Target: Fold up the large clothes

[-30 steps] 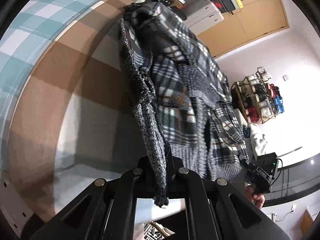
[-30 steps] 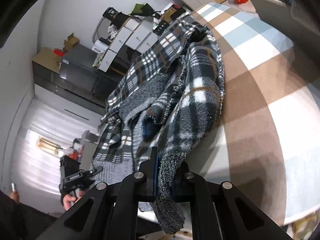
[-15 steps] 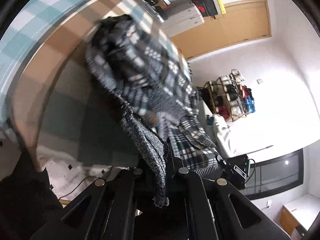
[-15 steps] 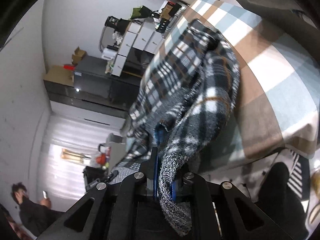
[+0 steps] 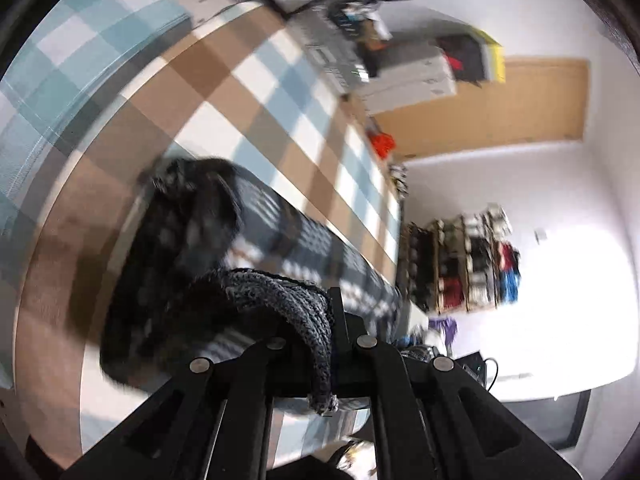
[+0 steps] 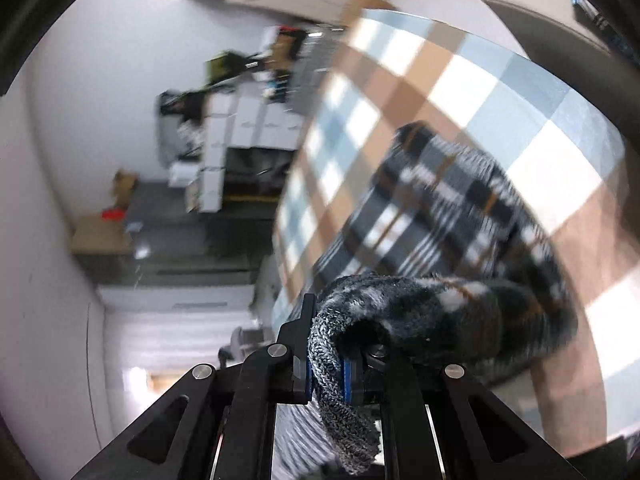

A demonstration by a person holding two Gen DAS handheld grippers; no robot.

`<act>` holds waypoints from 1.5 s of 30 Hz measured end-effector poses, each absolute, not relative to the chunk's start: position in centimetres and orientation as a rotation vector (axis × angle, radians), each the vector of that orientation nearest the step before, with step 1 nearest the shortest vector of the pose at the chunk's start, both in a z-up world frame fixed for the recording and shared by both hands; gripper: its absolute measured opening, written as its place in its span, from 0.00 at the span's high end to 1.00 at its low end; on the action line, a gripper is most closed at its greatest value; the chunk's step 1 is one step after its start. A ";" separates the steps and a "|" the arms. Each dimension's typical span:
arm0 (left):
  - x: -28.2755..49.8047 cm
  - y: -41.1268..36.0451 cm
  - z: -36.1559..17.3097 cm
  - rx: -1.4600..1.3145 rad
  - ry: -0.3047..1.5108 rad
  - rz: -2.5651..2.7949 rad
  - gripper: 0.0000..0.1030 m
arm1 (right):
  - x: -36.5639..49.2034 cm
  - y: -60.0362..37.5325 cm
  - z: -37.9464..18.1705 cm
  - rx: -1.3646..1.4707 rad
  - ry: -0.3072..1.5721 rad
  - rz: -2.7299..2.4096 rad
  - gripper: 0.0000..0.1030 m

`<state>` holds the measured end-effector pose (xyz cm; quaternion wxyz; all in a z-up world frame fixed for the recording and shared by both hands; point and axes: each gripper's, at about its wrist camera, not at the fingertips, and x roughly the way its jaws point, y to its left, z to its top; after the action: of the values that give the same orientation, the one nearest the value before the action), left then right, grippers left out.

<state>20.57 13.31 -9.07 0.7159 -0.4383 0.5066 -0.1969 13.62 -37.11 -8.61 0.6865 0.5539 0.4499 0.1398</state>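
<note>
A dark plaid garment (image 5: 256, 232) with grey knit trim stretches over the checked bed cover (image 5: 224, 92), blurred by motion. My left gripper (image 5: 326, 336) is shut on the garment's grey knit edge (image 5: 288, 292), which hangs down between the fingers. In the right wrist view the same plaid garment (image 6: 436, 216) lies across the bed cover (image 6: 460, 80). There my right gripper (image 6: 326, 356) is shut on another grey knit edge (image 6: 340, 412), whose end dangles below the pads. The garment bunches up just in front of both grippers.
White drawer units (image 6: 244, 128) and a dark cabinet (image 6: 172, 224) stand beyond the bed. A wooden door (image 5: 492, 108), stacked boxes (image 5: 412, 80) and a shelf of coloured items (image 5: 472, 264) stand by the wall. A red item (image 5: 382, 144) lies at the bed's far edge.
Both grippers have swung in over the bed with the garment still pinched. The garment hung long and spread before; now it lies bunched low on the cover. The other gripper and the person are gone from view.
</note>
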 end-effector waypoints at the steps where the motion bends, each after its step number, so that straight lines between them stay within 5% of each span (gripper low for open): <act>1: 21.7 13.3 -9.8 -0.978 1.130 -0.425 0.99 | 15.1 -37.5 -9.3 1.255 1.025 0.291 0.91; 17: 24.9 15.6 -11.8 -1.135 1.254 -0.405 0.97 | 20.7 -40.7 -16.6 1.502 1.077 0.295 0.86; 19: 24.8 15.8 -11.8 -1.161 1.272 -0.400 0.96 | 20.2 -41.5 -15.6 1.506 0.991 0.311 0.71; 21: 24.9 16.2 -11.7 -1.193 1.263 -0.398 0.88 | 19.2 -42.6 -14.1 1.512 0.857 0.322 0.11; 22: 24.7 16.6 -11.6 -1.212 1.248 -0.386 0.76 | 18.8 -43.0 -13.2 1.494 0.802 0.310 0.04; 25: 24.0 18.4 -10.1 -1.240 1.139 -0.330 0.50 | 17.7 -42.6 -9.8 1.346 0.731 0.328 0.02; 36: 19.2 13.6 -4.2 -0.752 1.178 -0.371 0.49 | 12.8 -26.9 -4.6 0.187 0.940 0.363 0.03; 45: 17.3 5.7 -6.9 -0.305 1.261 -0.341 0.49 | 15.4 -26.6 -2.9 -0.415 0.896 0.144 0.04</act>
<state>17.33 5.71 -6.86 0.7833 -0.1412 0.5843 -0.1581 15.42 -26.59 -2.87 0.8781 -0.1991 0.4296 0.0689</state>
